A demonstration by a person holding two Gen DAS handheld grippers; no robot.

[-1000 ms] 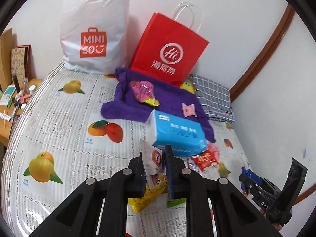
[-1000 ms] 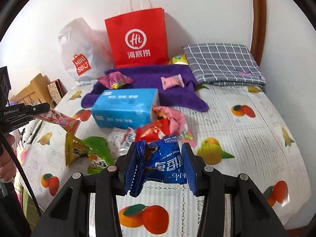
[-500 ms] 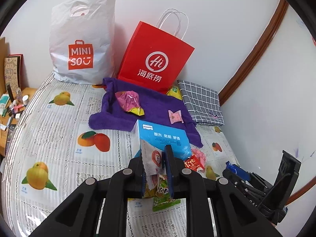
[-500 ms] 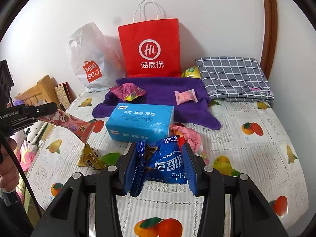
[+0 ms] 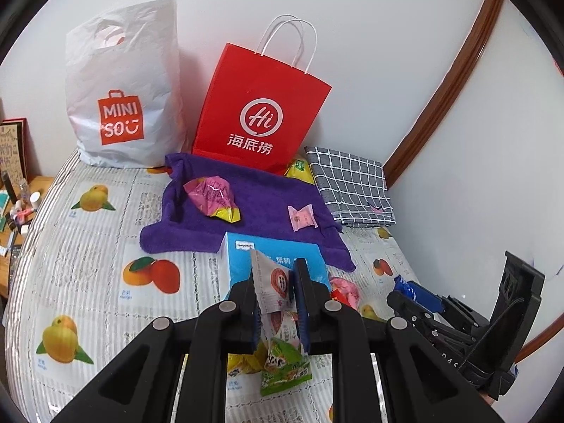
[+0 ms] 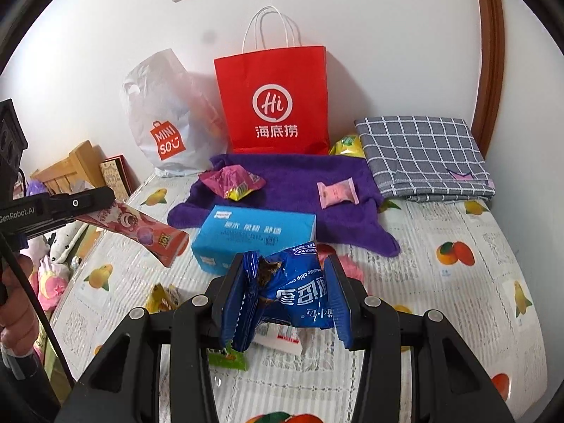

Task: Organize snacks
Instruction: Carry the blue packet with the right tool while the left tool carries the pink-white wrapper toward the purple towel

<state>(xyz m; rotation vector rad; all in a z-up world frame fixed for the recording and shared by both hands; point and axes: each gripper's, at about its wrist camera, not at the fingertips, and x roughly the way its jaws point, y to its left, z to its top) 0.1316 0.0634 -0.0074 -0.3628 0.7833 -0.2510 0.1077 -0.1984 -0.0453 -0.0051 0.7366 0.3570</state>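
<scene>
While both tongs are loaded and off the bed, handling is all about thin foil. Left tongs are clenched on a flat white-and-red snack packet; in the right view that packet sticks out long and level from the jaws, so it looks light and fairly stiff along its length, gripped near one end. Right tongs are clenched on a blue cookie bag, which is crumpled between the pads with its top torn open at about 11 o'clock of the grip. My read: light, soft, slippery film, brittle contents, so squeeze no harder and keep the open end up or crumbs spill. A better hold would be on the sealed edge, not the belly. Left on the bed: a blue tissue pack at 12 o'clock just beyond the right tongs, a green packet and a yellow packet near the jaws at 6 to 9 o'clock. A purple towel lies further at 12 o'clock carrying a magenta packet and a small pink sweet. A red paper bag and a white plastic bag stand against the wall behind it. Red one stands stiff and open, likely the easier drop target; I can't tell which is intended.
</scene>
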